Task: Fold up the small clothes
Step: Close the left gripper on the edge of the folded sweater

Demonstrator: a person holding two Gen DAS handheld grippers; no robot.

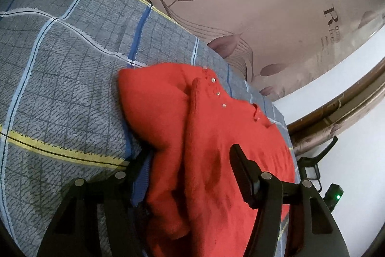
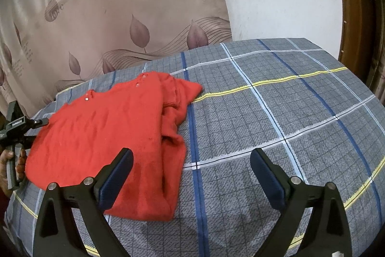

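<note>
The red sweater (image 2: 103,136) is spread on the checked bedcover (image 2: 276,112), its long axis toward the curtain. The right gripper (image 2: 191,175) is held open, empty, just right of it. The left gripper (image 1: 190,160), apparently open, is nearer.

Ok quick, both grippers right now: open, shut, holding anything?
Left gripper: open, fingers spread around the red sweater, not clamped on it.
Right gripper: open, holding nothing, above the plaid bedsheet beside the sweater.
</note>
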